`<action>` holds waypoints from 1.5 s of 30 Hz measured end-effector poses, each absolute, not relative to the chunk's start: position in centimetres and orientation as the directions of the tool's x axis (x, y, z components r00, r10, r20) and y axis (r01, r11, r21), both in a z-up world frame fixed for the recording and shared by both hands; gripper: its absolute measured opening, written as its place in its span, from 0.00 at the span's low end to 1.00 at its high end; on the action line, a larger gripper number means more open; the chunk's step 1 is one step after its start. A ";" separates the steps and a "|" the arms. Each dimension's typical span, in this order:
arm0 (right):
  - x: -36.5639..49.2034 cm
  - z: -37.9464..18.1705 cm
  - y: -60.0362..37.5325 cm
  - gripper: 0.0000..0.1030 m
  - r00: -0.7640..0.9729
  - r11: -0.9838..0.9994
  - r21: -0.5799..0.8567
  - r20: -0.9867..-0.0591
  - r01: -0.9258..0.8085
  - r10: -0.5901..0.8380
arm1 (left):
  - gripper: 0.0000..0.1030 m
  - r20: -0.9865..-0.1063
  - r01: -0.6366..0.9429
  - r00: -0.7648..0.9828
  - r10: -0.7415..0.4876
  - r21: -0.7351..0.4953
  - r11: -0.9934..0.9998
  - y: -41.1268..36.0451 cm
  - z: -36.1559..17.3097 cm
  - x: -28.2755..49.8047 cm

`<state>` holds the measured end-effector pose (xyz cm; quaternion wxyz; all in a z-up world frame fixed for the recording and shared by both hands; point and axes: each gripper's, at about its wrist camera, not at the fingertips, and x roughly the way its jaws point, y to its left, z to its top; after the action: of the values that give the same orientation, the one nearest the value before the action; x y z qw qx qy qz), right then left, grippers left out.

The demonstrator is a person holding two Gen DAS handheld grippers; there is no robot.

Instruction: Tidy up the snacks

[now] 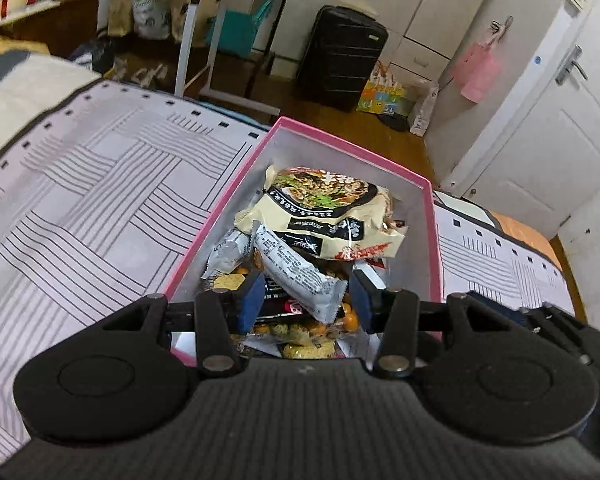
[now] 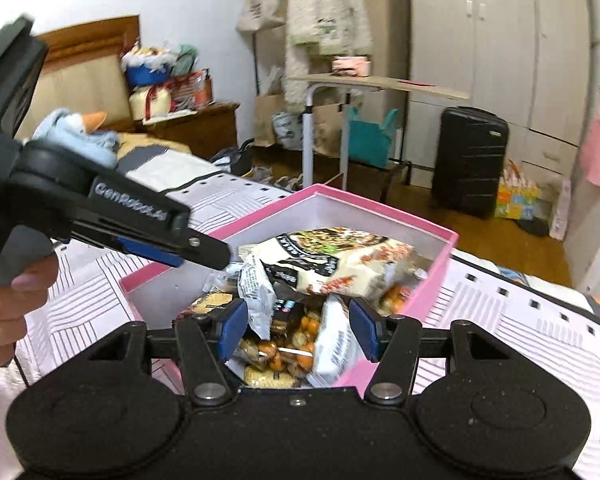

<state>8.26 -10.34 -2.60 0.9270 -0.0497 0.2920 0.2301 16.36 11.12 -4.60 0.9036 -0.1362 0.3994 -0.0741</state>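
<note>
Pink card forms the rim of the box [image 1: 342, 148] that sits on the striped bedspread [image 1: 100, 184], and the snacks lie inside it in a loose heap: a cream noodle packet [image 1: 324, 216] on top toward the far wall, a silver bar wrapper [image 1: 296, 272] slanting across below it, a clear bag of orange and pale nuts [image 2: 284, 350] underneath; no snack shows loose on the bedspread, so gathering looks done, though I judge the tidying inside is still left; the left gripper [image 1: 304, 300] hangs over the near end with fingers spread and holding nothing; the right gripper [image 2: 298, 328] is likewise released and empty; each could crowd the other over the box; a black suitcase [image 1: 340, 56] stands well apart.
</note>
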 end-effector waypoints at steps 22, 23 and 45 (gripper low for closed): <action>-2.1 2.8 -18.7 0.60 0.825 0.967 0.106 -0.505 -0.231 0.252 | 0.55 -0.679 0.258 0.682 -0.271 -0.123 0.958 5.8 0.6 5.9; -2.5 3.0 -18.8 0.60 0.826 0.969 0.106 -0.507 -0.222 0.244 | 0.56 -0.677 0.264 0.682 -0.277 -0.125 0.956 5.7 0.8 5.5; -6.4 3.4 -18.7 0.99 0.808 0.998 0.061 -0.588 0.007 0.030 | 0.78 -0.627 0.359 0.717 -0.304 -0.041 0.932 3.3 1.8 0.2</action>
<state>-6.36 -18.72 3.41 0.9504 0.0302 0.3095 0.0062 0.18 3.31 1.75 0.9257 0.0417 0.3304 -0.1792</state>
